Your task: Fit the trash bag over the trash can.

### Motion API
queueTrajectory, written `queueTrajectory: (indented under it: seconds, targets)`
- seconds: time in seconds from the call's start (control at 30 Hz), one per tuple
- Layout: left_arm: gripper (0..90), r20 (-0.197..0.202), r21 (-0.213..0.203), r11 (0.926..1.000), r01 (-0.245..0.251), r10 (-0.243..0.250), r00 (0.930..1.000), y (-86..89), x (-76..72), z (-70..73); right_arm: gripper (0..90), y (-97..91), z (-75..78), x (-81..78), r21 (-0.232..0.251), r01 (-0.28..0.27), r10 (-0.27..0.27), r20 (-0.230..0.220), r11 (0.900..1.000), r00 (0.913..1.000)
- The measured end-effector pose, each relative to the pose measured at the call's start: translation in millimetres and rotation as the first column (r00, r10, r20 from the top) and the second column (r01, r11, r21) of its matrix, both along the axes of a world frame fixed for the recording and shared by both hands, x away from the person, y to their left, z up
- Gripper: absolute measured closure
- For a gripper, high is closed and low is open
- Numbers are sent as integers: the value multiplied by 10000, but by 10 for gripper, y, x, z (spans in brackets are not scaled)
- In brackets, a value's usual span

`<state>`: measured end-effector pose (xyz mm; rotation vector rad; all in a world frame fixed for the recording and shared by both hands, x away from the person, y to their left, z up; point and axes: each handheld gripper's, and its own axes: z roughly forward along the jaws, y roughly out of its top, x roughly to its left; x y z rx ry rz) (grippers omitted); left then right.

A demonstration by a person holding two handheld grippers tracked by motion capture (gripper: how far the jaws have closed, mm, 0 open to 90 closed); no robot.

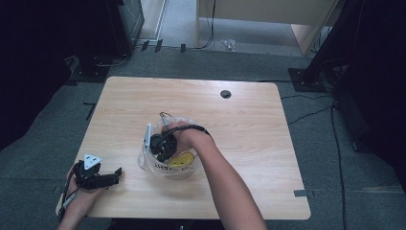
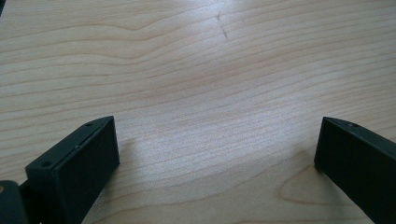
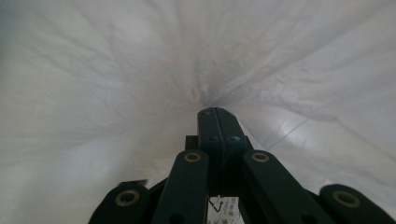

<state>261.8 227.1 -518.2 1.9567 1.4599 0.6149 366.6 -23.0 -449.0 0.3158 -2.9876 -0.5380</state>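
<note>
- In the middle of the high view, a clear plastic bag [image 1: 167, 160] sits on the wooden table [image 1: 249, 124], a bit below the centre of the frame.
- The bag looks like a round tub from above. Its open mouth faces up, so its long way seems to run up and down, but this is hard to tell from here.
- The bag has a yellow patch [image 1: 183, 159] low on its right side and dark letters along its front edge.
- The right gripper [image 1: 160, 146] is pushed down into the mouth of the bag. The person's right hand [image 1: 184, 134] holds it, and the arm comes in from the bottom of the frame.
- In the right gripper view, the two black jaws are pressed flat together in the lower middle of the frame. Nothing shows between them.
- All around those jaws is the white, wrinkly inside of the bag [image 3: 116, 70]. The folds run toward one dark spot just above the jaw tips.
- The left gripper [image 1: 98, 177] lies at the lower left of the high view, near the table edge and well apart from the bag. The left hand [image 1: 79, 194] holds it.
- In the left gripper view, its jaws stand wide apart at the bottom corners, with bare wood between them.
</note>
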Motion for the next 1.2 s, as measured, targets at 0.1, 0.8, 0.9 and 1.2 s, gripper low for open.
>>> queueTrajectory:
  seconds: [0.1, 0.8, 0.9, 1.2]
  targets:
    - [0, -1, 7, 10000, 5, -5, 10000, 0, -3, 0, 900, -13, 88, -13, 138, 206, -206, 61, 9997, 9998]
    - [0, -19, 16, 10000, 13, -13, 10000, 0, -3, 2, 900, -361, 561, -385, -912, -518, 560, 444, 9945, 9974]
    - [0, -9, 15, 10000, 16, -16, 10000, 1, -3, 1, 900, -362, 484, -382, -1225, -374, 402, 200, 9918, 9990]
    - [0, -18, 18, 10000, 19, -19, 10000, 1, -2, 2, 886, -360, 430, -370, -1650, -322, 361, 202, 9858, 9991]
